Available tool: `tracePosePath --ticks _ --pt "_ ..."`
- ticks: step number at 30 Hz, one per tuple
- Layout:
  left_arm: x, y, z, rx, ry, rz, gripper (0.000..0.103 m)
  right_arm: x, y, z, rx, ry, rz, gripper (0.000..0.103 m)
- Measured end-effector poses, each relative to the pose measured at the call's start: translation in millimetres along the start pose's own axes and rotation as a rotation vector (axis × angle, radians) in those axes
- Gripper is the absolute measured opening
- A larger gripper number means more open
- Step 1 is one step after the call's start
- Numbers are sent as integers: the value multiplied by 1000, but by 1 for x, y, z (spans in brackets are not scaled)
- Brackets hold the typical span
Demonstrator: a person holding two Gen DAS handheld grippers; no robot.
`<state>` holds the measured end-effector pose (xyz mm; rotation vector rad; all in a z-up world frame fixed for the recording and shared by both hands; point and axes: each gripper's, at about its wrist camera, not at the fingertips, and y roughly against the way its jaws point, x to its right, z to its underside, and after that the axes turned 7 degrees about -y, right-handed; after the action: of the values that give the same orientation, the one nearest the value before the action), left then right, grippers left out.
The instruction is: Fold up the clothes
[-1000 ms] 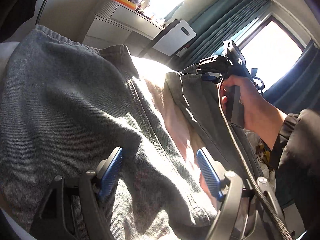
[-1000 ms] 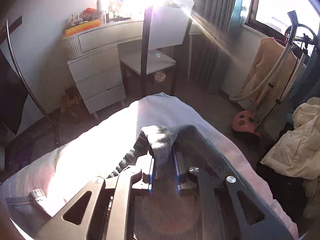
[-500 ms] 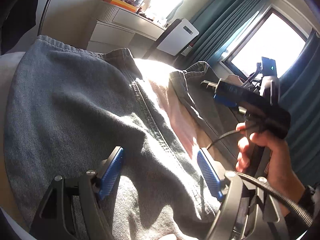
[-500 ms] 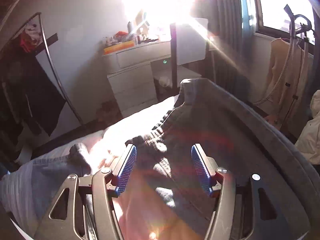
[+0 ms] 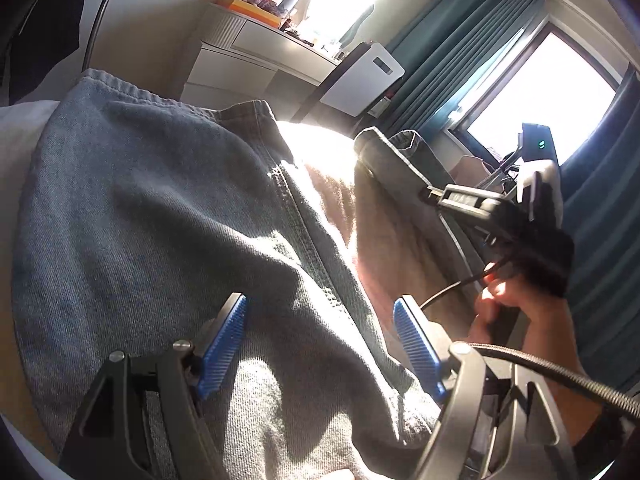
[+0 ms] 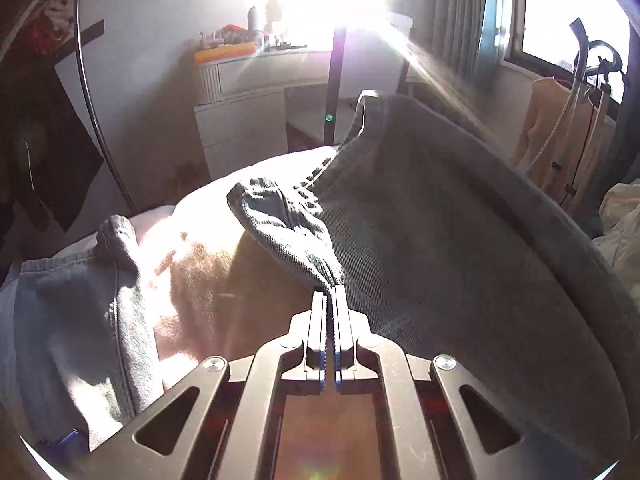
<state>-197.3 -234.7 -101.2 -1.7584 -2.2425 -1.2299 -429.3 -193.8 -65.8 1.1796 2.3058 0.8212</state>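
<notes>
Grey-blue jeans lie spread on a sunlit bed. My left gripper is open, its blue pads on either side of a raised ridge of denim along the seam, not pinching it. My right gripper is shut on a fold of the jeans, with the other leg spread to the right. In the left wrist view the right gripper shows at the right, held by a hand over the far leg.
A white dresser with clutter on top and a white chair stand beyond the bed. Teal curtains and a bright window are at right. A garment steamer with a tan garment is far right; dark clothes hang left.
My right gripper, open half a second ago, has shut on a fold of the jeans. It also moved down and right in the left wrist view. My left gripper stayed open.
</notes>
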Motion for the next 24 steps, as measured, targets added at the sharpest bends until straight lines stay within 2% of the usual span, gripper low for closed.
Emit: tracePosePath --ticks 4,7,11,15,18,20,21,22,24 --pt "-2 2 -1 9 10 -10 77 -11 43 -35 112 -9 -62 1" --pt "-1 4 1 16 9 -13 77 -34 64 -59 152 24 -125 1" --pt "1 0 -2 11 -9 -25 77 -62 47 -55 96 87 -127 1" --pt "-1 -1 -1 4 -6 -23 77 -46 3 -34 -13 19 -150 2" --pt "1 0 -1 6 -22 -19 77 -34 -11 -12 -73 -24 -165 5" --pt "3 0 -1 6 -31 -18 77 -26 -3 -5 -85 -48 -179 23" --pt "4 0 0 5 -36 -19 77 -22 9 -2 -78 -55 -184 38" --pt "5 0 1 1 -41 -19 77 -19 21 1 -70 -63 -188 44" --pt "7 1 1 -2 -48 -17 77 -8 52 7 -40 -78 -186 44"
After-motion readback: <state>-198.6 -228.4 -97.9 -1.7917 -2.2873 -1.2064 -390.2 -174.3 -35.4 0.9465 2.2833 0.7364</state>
